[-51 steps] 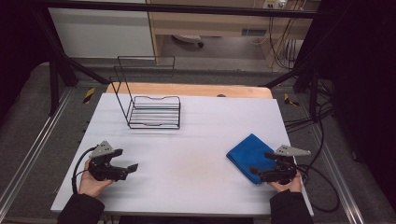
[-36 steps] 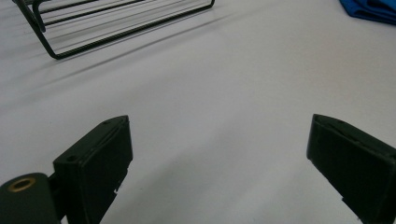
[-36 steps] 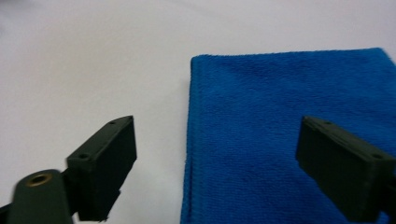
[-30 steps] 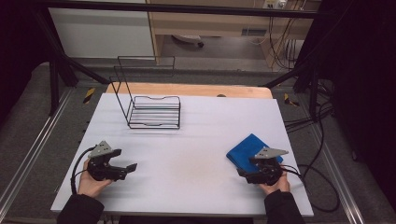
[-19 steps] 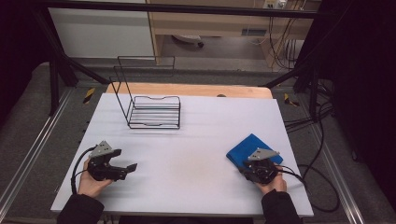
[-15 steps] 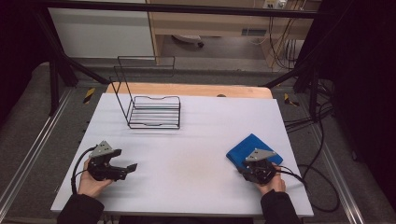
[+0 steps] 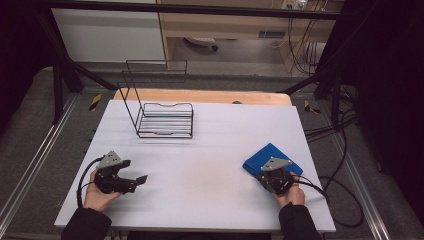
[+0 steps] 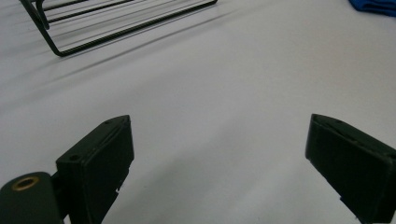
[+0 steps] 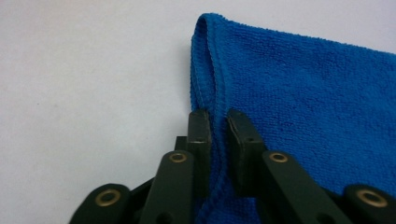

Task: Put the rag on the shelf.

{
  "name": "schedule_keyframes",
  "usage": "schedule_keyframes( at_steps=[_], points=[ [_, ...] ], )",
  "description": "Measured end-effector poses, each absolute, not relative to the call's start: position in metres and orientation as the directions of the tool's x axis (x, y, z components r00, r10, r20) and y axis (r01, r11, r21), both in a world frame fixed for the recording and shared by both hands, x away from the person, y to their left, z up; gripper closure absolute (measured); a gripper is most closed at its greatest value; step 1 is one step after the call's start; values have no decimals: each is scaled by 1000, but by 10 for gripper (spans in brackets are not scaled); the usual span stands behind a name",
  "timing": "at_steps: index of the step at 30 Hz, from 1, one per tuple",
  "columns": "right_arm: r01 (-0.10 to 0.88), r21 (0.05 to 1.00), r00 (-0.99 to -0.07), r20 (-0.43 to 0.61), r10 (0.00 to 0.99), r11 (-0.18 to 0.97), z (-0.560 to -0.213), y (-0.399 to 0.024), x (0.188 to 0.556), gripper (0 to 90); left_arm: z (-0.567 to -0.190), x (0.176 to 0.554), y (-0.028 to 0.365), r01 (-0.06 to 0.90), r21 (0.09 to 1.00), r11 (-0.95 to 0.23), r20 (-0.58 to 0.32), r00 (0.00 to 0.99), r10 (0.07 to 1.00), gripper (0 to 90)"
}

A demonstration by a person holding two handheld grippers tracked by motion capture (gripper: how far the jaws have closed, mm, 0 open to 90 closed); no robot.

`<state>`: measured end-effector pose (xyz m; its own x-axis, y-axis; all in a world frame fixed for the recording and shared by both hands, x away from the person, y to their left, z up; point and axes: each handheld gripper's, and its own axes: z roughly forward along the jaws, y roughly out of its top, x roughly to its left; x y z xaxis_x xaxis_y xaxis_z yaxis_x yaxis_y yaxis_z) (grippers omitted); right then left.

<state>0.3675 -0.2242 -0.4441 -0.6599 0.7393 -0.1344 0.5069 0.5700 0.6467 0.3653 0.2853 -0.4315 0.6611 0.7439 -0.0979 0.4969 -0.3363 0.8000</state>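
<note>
Blue cloth (image 7: pixel 267 156) lies folded on the white table (image 7: pixel 215 150), near its right edge and toward the near side. In the right gripper view its hemmed edge (image 9: pixel 208 70) stands up in a ridge off the table top. The right gripper (image 7: pixel 272 176), held in a hand (image 7: pixel 290 194) at the near right, has just been closing its jaws, and they now pinch that raised fold of cloth between them; the fabric runs down through the narrow gap between the two black pads (image 9: pixel 200 135).

At the near left, well apart from the cloth, the left gripper (image 7: pixel 135 181) is held in the other hand (image 7: pixel 97 196) low over the bare table. Its jaws are spread wide with nothing between them.

Farther back and left of centre, a black wire rack (image 7: pixel 162 117) stands on the table, with a tall wire back rising on its far left side. Beyond the white surface, a wooden board (image 7: pixel 200 95) shows along the far edge.
</note>
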Motion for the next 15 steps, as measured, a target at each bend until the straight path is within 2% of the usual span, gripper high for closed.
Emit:
schedule_keyframes(
  at_steps=[12,15],
  points=[
    [548,687,-627,-41,778,477,-433,-229,368,855,-431,365,288,497,802,-330,-100,658,746,81],
    [544,720,-630,12,776,430,-423,-227,365,857,-431,365,287,497,802,-331,-100,658,746,81]
  ],
)
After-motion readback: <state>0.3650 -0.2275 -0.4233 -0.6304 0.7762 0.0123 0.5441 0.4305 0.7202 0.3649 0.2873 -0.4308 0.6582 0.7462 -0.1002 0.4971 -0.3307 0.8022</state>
